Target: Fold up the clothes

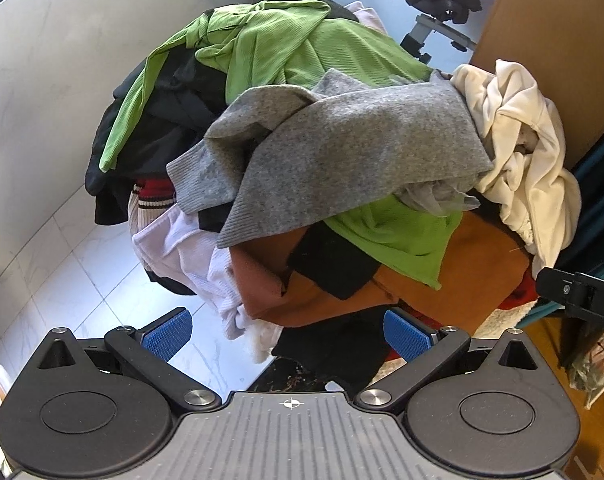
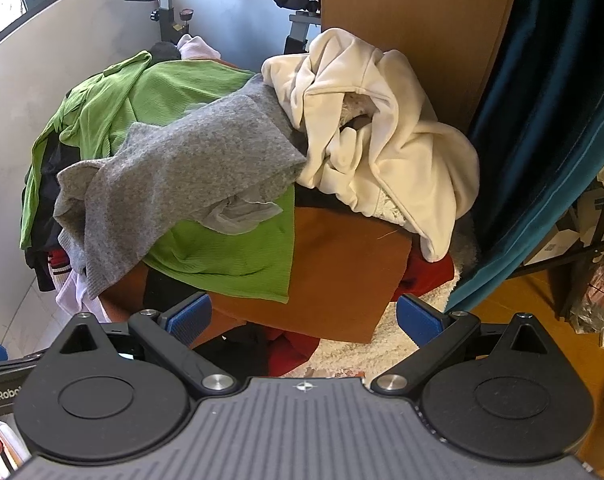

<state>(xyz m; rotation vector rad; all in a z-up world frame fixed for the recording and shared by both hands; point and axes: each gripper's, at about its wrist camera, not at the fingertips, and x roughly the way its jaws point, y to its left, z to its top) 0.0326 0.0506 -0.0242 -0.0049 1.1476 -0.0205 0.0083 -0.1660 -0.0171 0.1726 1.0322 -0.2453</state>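
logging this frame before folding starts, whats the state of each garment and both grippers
left gripper: open, holding nothing
right gripper: open, holding nothing
grey sweater: unfolded, draped atop the pile
green top: unfolded, partly under the grey sweater
cream hoodie: crumpled
orange garment: spread flat, low in the pile

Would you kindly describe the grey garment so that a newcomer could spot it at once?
Find the heap of clothes in front of the wooden panel. Across its top, between the lime-green top and the cream hoodie, lies the grey sweater, the only fuzzy, speckled knit.
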